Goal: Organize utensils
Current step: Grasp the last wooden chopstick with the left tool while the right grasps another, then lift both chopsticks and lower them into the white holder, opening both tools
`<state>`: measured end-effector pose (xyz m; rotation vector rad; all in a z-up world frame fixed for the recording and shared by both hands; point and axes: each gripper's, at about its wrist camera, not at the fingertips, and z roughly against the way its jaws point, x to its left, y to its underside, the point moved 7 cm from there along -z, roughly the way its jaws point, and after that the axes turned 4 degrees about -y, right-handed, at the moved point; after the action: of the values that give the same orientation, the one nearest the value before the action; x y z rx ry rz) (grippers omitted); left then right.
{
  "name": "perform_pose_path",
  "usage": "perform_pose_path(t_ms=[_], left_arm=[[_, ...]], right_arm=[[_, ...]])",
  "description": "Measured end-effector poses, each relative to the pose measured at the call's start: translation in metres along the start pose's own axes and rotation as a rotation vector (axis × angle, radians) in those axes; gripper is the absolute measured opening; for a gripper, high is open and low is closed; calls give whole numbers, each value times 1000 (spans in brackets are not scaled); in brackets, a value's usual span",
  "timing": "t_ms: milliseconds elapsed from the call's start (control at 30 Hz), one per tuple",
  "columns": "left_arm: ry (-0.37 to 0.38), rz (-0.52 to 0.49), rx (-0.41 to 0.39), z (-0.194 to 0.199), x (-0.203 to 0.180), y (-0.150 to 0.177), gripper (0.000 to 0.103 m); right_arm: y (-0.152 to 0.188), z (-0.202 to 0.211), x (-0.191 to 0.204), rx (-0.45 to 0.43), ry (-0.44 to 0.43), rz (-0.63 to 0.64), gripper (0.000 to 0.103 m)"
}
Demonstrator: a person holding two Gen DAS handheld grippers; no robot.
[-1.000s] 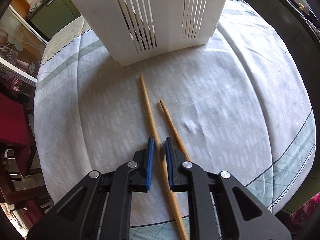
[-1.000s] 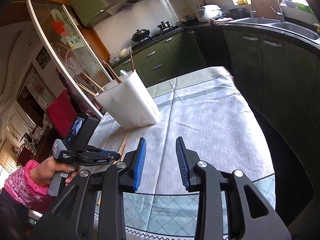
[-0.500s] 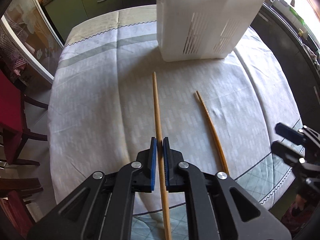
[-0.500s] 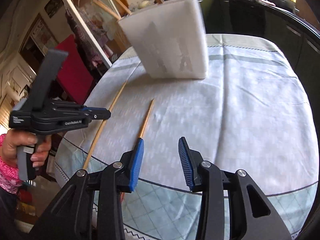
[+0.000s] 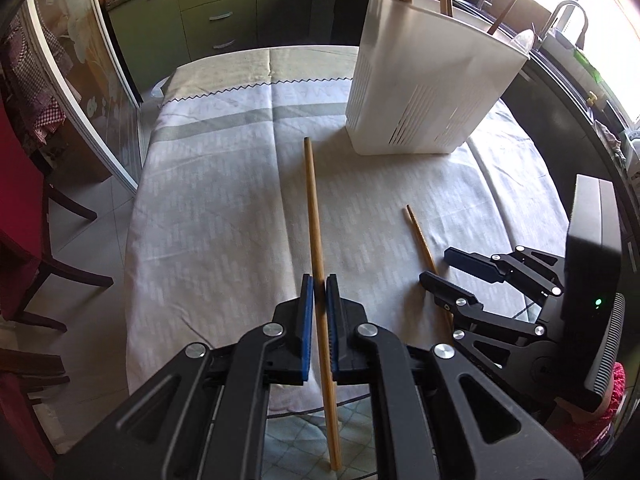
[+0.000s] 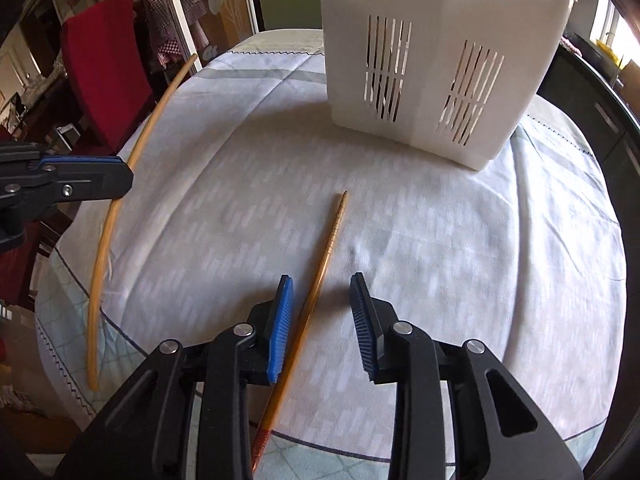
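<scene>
My left gripper [image 5: 319, 285] is shut on a long pale wooden chopstick [image 5: 313, 216] and holds it above the table; it also shows in the right wrist view [image 6: 105, 236], with the left gripper [image 6: 120, 178] at the left edge. A darker chopstick [image 6: 324, 264] lies on the tablecloth between the open jaws of my right gripper [image 6: 322, 294], nearer the left finger; it also shows in the left wrist view [image 5: 420, 236], beside the right gripper [image 5: 434, 266]. A white slotted utensil holder [image 5: 424, 96] [image 6: 436, 60] stands at the far side with several utensils in it.
The table wears a pale patterned cloth [image 6: 460, 240] with rounded edges. A red chair [image 6: 104, 64] stands left of the table. Green kitchen cabinets [image 5: 200, 20] and a glass door [image 5: 72, 92] lie beyond. A counter with a sink runs along the right.
My left gripper has closed on the long chopstick and lifted it. My right gripper has swung down to the table and now straddles the darker chopstick.
</scene>
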<state>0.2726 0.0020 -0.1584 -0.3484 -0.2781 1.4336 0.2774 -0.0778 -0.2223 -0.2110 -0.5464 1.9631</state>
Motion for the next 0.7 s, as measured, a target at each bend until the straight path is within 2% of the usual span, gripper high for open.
perform_pose_path(t_ms=[33,100,167,333,533,700], left_arm=[[1,2,-2,0,1,0,7],[4,6,-4,3,3,2,7],[7,6,-6,4,2,3,7],[25,-4,-23,11,-6,2,7],[26,-32,-53,24,-17,-3,7],[-2,-32,37,-3,-15,-2,7]], right_arm=[[-1,-1,2,1,-1,11,25],[-3,-2,3,4,-8,21,11],[-4,-3,-1,2,-23,11,7],[-10,15,-19,-59,-74,-56,7],[-23,75,-43,-225,-101,-113,7],[-25,109,-51,-287,-103,-118,7]])
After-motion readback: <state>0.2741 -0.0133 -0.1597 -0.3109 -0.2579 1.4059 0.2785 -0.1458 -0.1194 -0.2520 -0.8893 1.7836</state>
